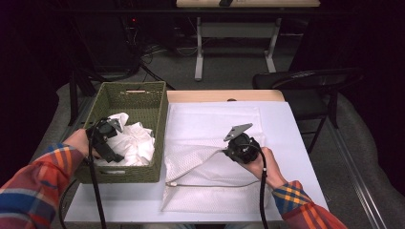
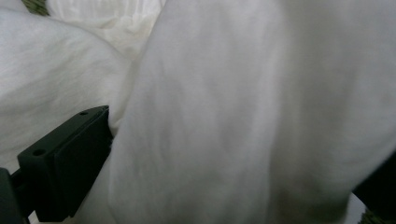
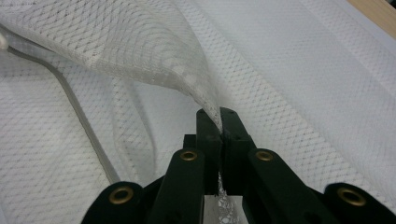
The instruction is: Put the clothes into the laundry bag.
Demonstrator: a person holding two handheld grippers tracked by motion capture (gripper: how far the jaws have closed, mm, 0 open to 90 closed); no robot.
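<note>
A green woven basket (image 1: pixel 161 125) stands on the left of the table, holding a heap of white clothes (image 1: pixel 137 142). My left gripper (image 1: pixel 113 151) is down in that heap. In the left gripper view its jaws stand wide apart, and a thick fold of white cloth (image 2: pixel 224 93) fills the gap around my left gripper (image 2: pixel 233 149). A white mesh laundry bag (image 1: pixel 205 191) lies flat on the table's middle. My right gripper (image 1: pixel 224 151) is shut on the bag's upper layer and lifts it into a tent. In the right gripper view the mesh (image 3: pixel 154 51) is pinched at my right gripper (image 3: pixel 220 122).
The bag's zipper edge (image 1: pixel 210 185) curves across its lower part. A white cloth (image 1: pixel 282 124) covers the table, with a bare wooden strip (image 1: pixel 248 95) at the back. A black chair (image 1: pixel 305 81) stands behind the table's right corner. Floor cables lie farther back.
</note>
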